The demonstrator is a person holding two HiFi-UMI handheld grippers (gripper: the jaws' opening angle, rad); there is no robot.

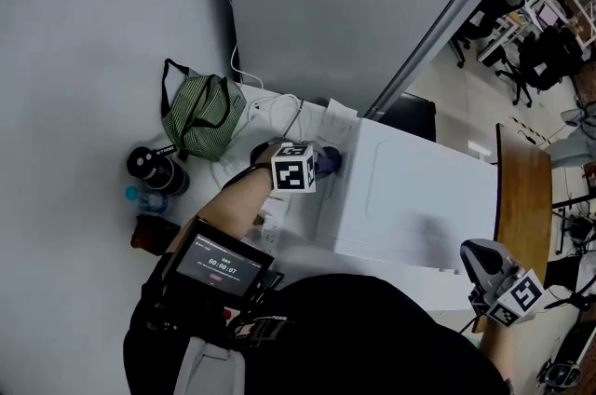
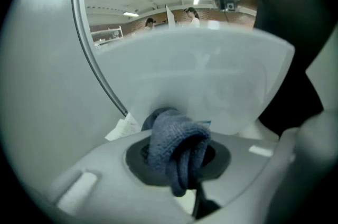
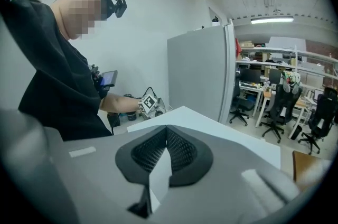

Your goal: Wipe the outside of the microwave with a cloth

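Closest to the head camera is the person's black shirt (image 1: pixel 372 337), with a lit screen (image 1: pixel 222 265) mounted by the left forearm.

Containers: a green striped bag (image 1: pixel 200 114) sits on the tabletop (image 1: pixel 303 244) left of the microwave (image 1: pixel 419 188). Its contents are not visible. A black flask (image 1: pixel 154 168) and a blue-capped bottle (image 1: pixel 144 197) stand just beside it.

Left arm: it is extended forward. The left gripper (image 1: pixel 315 164) has its jaws pinching a bunched blue cloth (image 2: pixel 174 143), which is held against the microwave's left side wall.

Right arm: the right gripper (image 1: pixel 477 255) is held by the microwave's near right corner, jaws pressed together with nothing between them. Contact with the casing cannot be determined.
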